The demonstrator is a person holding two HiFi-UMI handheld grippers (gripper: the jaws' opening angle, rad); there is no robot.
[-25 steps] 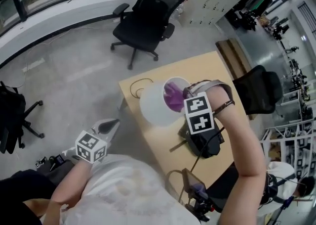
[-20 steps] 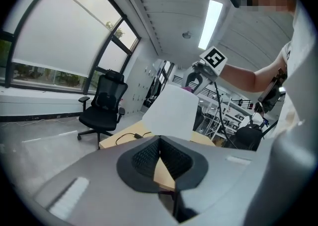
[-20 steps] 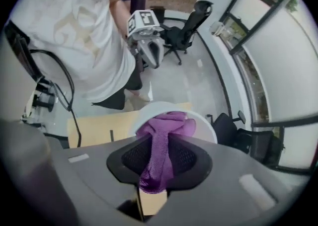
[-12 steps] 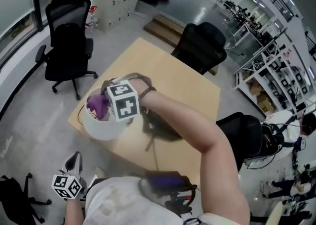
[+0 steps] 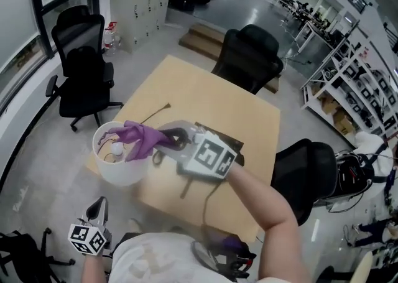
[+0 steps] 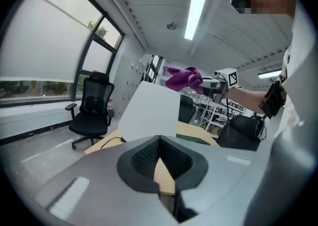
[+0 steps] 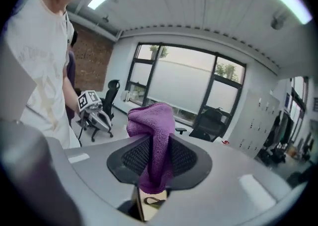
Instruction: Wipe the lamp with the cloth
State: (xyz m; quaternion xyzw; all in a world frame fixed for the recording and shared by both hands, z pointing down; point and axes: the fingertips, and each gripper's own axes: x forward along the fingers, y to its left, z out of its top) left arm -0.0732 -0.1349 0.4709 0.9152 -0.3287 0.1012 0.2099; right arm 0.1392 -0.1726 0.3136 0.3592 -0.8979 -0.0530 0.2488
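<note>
And there it was: the right gripper (image 5: 175,141) sat at the middle of the head view, its jaws pinched on the purple cloth (image 5: 139,138). Its own view showed the fabric squeezed between the two dark pads, bunched above them and hanging out below. The cloth draped over the open rim of the white lamp (image 5: 118,175), left of centre in the frame, with the bulb (image 5: 117,149) showing inside the shade. The lamp stood at the near left edge of the tan table (image 5: 205,98).

Down in the lower left corner the left gripper (image 5: 100,207) hung well apart from the lamp, off the table's edge, tongs drawn together with nothing between them. From its view the shade filled the centre, the cloth perched above the rim. Black office chairs (image 5: 84,73) stood in the upper left.
</note>
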